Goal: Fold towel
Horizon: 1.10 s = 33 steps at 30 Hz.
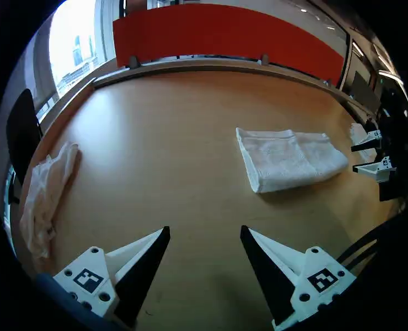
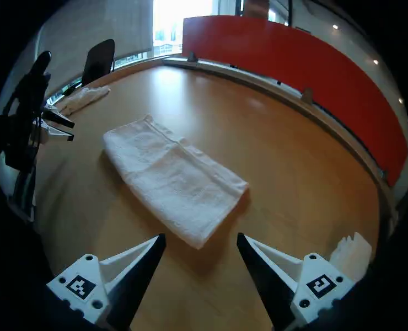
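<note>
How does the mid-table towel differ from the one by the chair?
The folded towel lies flat as a neat rectangle; the crumpled towel is a bunched, long heap. The folded towel sits mid-table; the crumpled towel lies at the table edge beside the chair. Both are white.

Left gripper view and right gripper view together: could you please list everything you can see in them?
folded towel: one, white, middle of the table
crumpled towel: one, white, table edge by the chair
cloth: one, white, table edge, apart from both towels, partly cut off
table: one, light wood
panel: one, red, upright along the table's far edge
chair: one, black, beside the table near the window
window: bright, behind the table
left hand-held gripper: one, white with black fingers, open, holding nothing, above bare table
right hand-held gripper: one, same colours, open, holding nothing, just short of the folded towel
</note>
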Tool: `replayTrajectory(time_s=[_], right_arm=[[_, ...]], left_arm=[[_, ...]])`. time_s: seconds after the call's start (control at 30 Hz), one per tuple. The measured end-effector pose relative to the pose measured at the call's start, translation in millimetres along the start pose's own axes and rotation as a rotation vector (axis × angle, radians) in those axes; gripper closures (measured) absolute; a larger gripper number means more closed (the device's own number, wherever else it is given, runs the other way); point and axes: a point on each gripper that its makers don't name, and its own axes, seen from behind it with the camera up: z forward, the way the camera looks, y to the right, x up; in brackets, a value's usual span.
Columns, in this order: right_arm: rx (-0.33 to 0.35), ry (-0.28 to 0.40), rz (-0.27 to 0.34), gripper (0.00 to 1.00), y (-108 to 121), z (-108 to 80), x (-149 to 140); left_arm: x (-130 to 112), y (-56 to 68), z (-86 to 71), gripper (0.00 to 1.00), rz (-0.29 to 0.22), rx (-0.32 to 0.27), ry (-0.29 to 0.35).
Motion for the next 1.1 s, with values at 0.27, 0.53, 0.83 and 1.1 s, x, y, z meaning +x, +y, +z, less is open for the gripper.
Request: replayTrajectory(time_s=[0.27, 0.53, 0.83, 1.1], right_arm=[[0.035, -0.039, -0.046, 0.15, -3, 10.6, -10], [0.060, -0.069, -0.057, 0.40, -2, 18.0, -16], [0.090, -0.095, -0.073, 0.57, -4, 21.1, -23], [0.102, -0.100, -0.086, 0.75, -4, 23.1, -23]], left_arm=[[-13, -7.9, -8.3, 0.05, -0.014, 0.014, 0.003], [-24, -12.6, -12.2, 0.05, -0.023, 0.018, -0.008], [-25, -14.0, -12.6, 0.05, -0.022, 0.016, -0.008], [-26, -14.6, -12.9, 0.05, -0.017, 0.012, -0.012]])
